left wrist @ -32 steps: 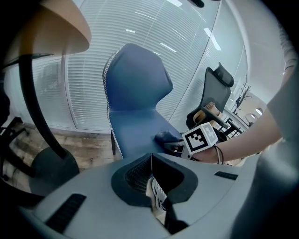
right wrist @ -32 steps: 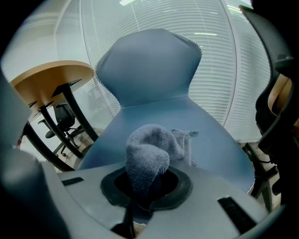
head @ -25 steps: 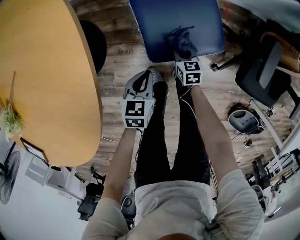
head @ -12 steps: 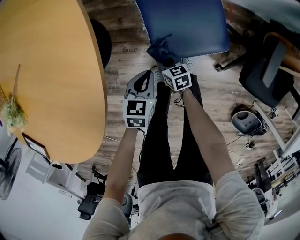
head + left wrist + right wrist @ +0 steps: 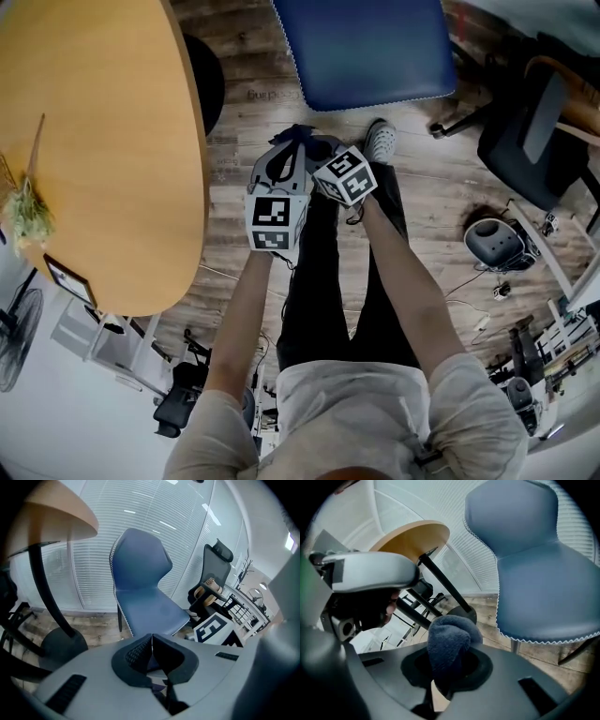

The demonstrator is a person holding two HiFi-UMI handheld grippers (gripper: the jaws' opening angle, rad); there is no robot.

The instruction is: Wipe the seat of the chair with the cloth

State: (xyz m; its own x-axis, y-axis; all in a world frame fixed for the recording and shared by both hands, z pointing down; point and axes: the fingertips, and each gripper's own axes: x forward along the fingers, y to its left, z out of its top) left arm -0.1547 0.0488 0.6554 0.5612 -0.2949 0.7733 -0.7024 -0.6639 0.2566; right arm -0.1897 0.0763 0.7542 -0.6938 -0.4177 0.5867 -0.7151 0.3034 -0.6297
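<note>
The blue chair stands at the top of the head view, its seat bare; it also shows in the left gripper view and the right gripper view. The dark blue cloth hangs bunched over the floor, short of the seat's front edge. My right gripper is shut on the cloth and points left. My left gripper sits right beside it, its jaws closed together with nothing held. The right gripper's marker cube shows at its right.
A round wooden table fills the left side, its black base near the chair. A black office chair and a grey device with cables stand at the right. The person's legs and a shoe are below the grippers.
My right gripper has pulled the cloth off the chair seat, back and to the left, ending next to the left gripper. The left gripper has hardly moved.
</note>
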